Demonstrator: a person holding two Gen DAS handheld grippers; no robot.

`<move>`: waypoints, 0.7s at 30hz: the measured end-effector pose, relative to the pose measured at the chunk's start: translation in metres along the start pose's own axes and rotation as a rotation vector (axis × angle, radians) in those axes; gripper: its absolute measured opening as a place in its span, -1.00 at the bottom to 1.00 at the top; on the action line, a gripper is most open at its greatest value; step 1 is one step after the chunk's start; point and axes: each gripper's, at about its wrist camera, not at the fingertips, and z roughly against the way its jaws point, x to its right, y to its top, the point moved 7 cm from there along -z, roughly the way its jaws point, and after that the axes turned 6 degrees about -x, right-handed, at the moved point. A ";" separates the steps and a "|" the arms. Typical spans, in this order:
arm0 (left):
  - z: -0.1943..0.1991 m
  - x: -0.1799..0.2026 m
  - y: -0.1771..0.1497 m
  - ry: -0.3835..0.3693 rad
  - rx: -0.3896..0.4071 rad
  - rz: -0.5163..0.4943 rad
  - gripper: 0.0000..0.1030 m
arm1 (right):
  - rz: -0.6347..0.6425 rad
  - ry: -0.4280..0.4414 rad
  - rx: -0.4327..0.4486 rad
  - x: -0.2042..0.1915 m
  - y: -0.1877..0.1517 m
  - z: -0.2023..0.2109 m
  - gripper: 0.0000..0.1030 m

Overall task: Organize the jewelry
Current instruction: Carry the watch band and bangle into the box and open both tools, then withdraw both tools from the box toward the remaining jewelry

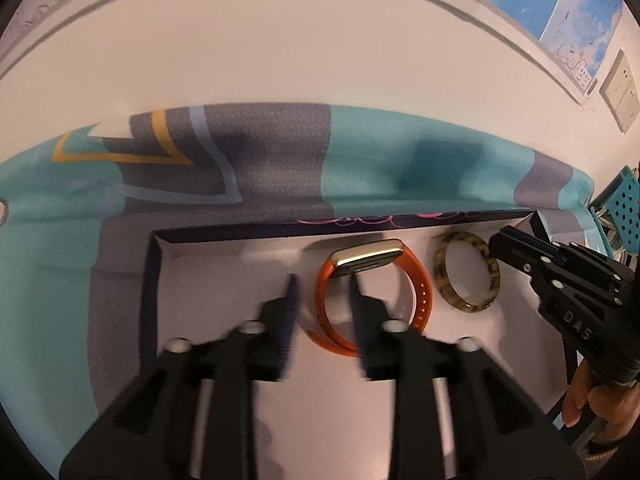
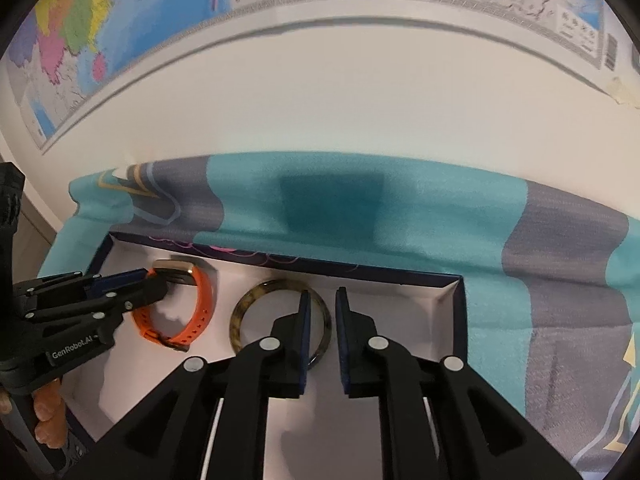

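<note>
An orange-strapped watch with a gold case and a tortoiseshell bangle lie in a shallow white box with dark walls. My left gripper is open over the box, its right finger inside the watch's loop, its left finger outside the strap. My right gripper is open, its fingers straddling the right rim of the bangle. The watch also shows in the right wrist view, with the left gripper over it. The right gripper shows at the bangle's right edge in the left wrist view.
The box rests on a teal and grey patterned cloth that runs up against a white wall. Maps hang on the wall. A teal perforated basket stands at the far right.
</note>
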 end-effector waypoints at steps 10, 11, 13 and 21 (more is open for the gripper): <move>0.082 0.004 -0.034 0.063 0.209 -0.088 0.08 | 0.156 0.155 0.108 -0.021 -0.059 0.085 -0.37; 0.090 0.005 -0.040 0.064 0.222 -0.104 0.09 | 0.170 0.167 0.108 -0.023 -0.069 0.091 -0.36; 0.105 0.009 -0.057 0.052 0.247 -0.139 0.17 | 0.204 0.189 0.100 -0.027 -0.094 0.101 -0.36; 0.122 0.005 -0.121 0.016 0.269 -0.185 0.24 | 0.366 0.162 0.020 -0.051 -0.166 0.106 -0.36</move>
